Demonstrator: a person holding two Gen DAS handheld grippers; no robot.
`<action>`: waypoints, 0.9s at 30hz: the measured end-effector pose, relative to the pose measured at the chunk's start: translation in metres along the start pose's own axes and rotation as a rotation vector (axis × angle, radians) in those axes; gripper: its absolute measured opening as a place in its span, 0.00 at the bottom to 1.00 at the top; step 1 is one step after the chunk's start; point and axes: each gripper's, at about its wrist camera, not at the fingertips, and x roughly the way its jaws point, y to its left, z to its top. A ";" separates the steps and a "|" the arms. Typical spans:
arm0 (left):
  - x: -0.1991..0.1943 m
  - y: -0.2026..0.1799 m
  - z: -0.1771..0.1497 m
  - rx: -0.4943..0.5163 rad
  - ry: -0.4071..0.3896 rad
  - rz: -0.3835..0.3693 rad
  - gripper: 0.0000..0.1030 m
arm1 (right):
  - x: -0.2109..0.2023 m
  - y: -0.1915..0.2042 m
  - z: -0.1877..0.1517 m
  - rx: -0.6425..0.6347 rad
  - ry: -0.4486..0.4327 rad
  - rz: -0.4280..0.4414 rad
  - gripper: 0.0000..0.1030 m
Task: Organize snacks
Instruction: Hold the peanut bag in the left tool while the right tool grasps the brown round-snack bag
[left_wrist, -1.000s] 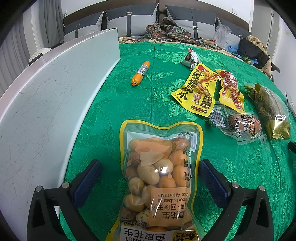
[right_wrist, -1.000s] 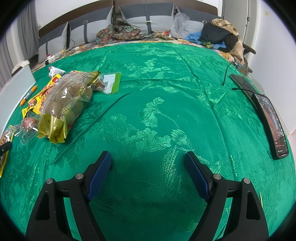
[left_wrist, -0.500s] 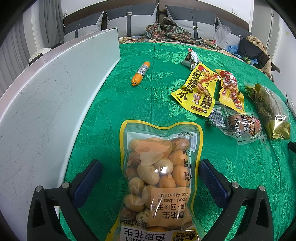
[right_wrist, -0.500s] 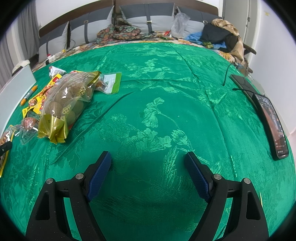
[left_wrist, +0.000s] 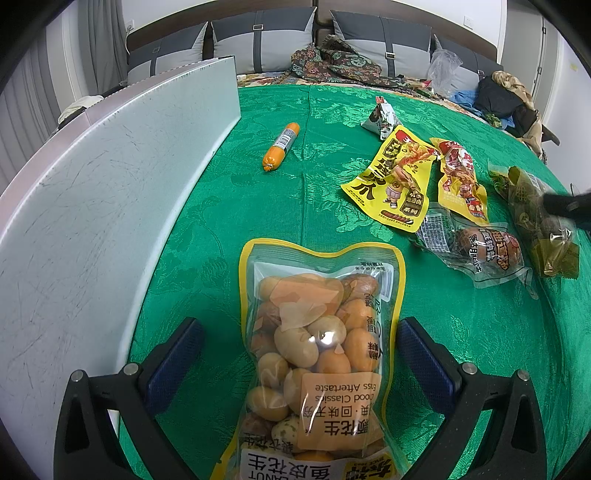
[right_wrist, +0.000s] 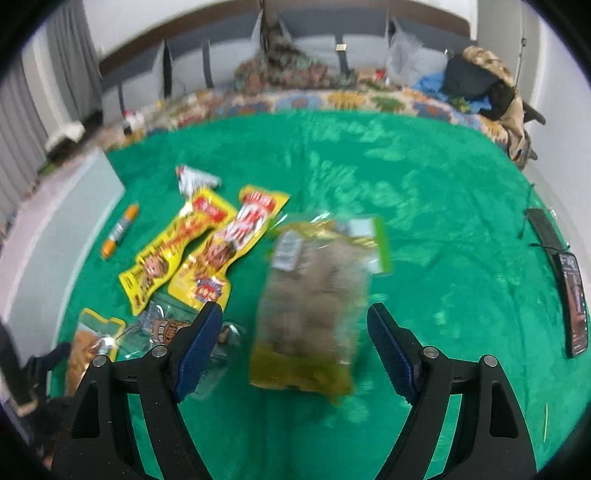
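My left gripper (left_wrist: 295, 354) is open, its blue pads on either side of a yellow-edged peanut bag (left_wrist: 314, 347) lying flat on the green cloth, not touching it. My right gripper (right_wrist: 295, 339) is open above the near end of a gold-ended bag of brown sweets (right_wrist: 314, 306); this view is blurred. Two yellow snack packets (right_wrist: 177, 243) (right_wrist: 229, 251), a clear egg packet (left_wrist: 476, 251), an orange sausage stick (left_wrist: 280, 146) and a small triangular packet (left_wrist: 380, 116) lie on the cloth.
A long white board (left_wrist: 92, 206) stands along the left side of the cloth. A black phone (right_wrist: 574, 299) and a cable lie at the right edge. Cushions and clothes (left_wrist: 332, 62) sit at the back.
My right gripper has swung left and risen, and now looks down on the gold-ended bag and the packets. Its tip now shows at the right edge of the left wrist view. The left gripper has not moved.
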 end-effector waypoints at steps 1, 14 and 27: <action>0.000 0.000 0.000 0.000 0.000 0.000 1.00 | 0.010 0.009 0.000 -0.013 0.030 -0.036 0.82; 0.000 -0.001 0.000 -0.001 0.000 0.001 1.00 | 0.051 -0.008 -0.004 0.006 0.143 -0.133 0.81; -0.001 -0.002 0.001 0.024 0.038 -0.016 1.00 | 0.020 -0.027 -0.022 0.081 0.080 0.079 0.64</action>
